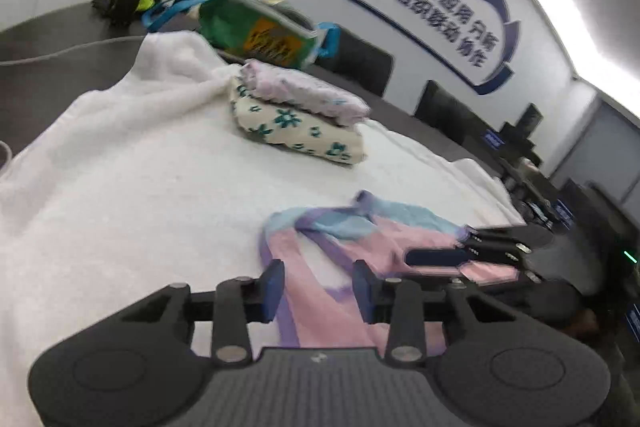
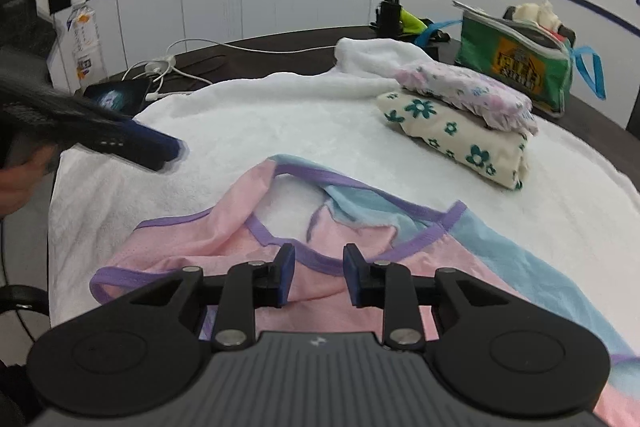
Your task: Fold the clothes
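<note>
On the white towel (image 2: 248, 123) that covers the dark table (image 2: 288, 55) lies a pink and blue garment (image 2: 360, 227) with purple trim, spread loosely and still unfolded, at the near edge of the towel; toward the far side of the towel, well apart from the garment, sits a stack of two folded pieces, a cream cloth with teal flowers (image 2: 456, 143) underneath and a pale pink printed cloth (image 2: 468, 91) on top. Beyond the towel's far edge stands a green zip bag (image 2: 516, 59) with blue straps; off the towel's far left corner lie a phone (image 2: 114, 97) with a white cable (image 2: 168, 67) and a water bottle (image 2: 84, 35).

The right gripper (image 2: 319, 275) hovers low over the near part of the garment, its blue pads parted with pink fabric showing in the gap below them, nothing pinched. The left gripper (image 1: 320, 291) hangs over the garment's left side, its fingers also apart and released, gripping nothing; from the right wrist view it appears blurred above the towel's left edge (image 2: 160, 151), with a person's hand (image 2: 20, 179) behind it.
</note>
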### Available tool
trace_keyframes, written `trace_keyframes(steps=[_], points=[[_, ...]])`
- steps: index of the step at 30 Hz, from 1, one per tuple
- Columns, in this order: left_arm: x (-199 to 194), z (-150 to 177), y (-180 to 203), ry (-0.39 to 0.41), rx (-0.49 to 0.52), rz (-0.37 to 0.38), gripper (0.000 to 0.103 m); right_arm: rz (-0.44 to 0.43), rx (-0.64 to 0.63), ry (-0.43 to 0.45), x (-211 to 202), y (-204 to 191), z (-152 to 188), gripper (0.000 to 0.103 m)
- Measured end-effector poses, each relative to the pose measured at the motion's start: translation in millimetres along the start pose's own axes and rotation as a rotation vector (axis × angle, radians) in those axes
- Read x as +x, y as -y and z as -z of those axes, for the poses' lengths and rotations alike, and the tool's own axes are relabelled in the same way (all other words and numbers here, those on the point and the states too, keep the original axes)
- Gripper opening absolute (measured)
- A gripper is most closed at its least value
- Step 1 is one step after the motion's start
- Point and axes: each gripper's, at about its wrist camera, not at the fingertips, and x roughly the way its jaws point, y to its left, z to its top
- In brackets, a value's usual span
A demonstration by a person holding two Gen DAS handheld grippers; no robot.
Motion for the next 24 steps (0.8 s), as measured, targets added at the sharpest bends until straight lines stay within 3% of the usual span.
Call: trace_keyframes(steps=[4, 6, 7, 9, 10, 11, 14, 17, 22, 24], points=[[27.1, -8.5, -13.4, -0.018, -0.040, -0.051, 0.035, -0.033, -0.065, 0.016, 5.8, -7.3, -7.7, 0.038], [36.0, -7.9, -21.2, -0.030, -0.064, -0.069, 0.035, -0.052, -0.095, -0.019, 17.6, -10.7, -11.7, 0.038], [36.9, -5.7, -25.6, -0.031, -0.085, -0.063, 0.035, -0.065, -0.112, -0.053, 25.6, -12.9, -12.3, 0.035], [33.8, -4.1, -28.9, -0.017, -0.093, -0.059, 0.035, -0.050, -0.147, -0.118, 41.4, -17.2, -11.7, 0.015], [31.3, -3.8, -29.4, -0.007, -0.093, -0.062, 0.035, -0.032, -0.158, -0.122, 42.3, -18.8, -13.1, 0.005], [28.7, -3.5, -29.8, 0.002, -0.092, -0.066, 0.035, -0.030, -0.156, -0.110, 36.8, -18.7, -15.6, 0.002], [19.1, -4.3, -27.2, 0.031, -0.069, -0.081, 0.035, -0.043, -0.116, -0.030, 4.3, -7.4, -24.7, 0.000], [14.0, -2.0, -20.1, 0.046, -0.049, -0.073, 0.036, 0.019, -0.048, 0.012, -20.6, 21.0, -26.6, 0.000], [8.4, 13.9, -9.8, 0.049, -0.010, -0.093, 0.038, 0.182, 0.151, -0.009, -23.6, 71.3, -3.4, 0.002], [1.7, 21.0, -6.6, 0.048, 0.000, -0.097, 0.037, 0.133, 0.150, -0.032, -19.2, 65.4, 7.2, 0.005]])
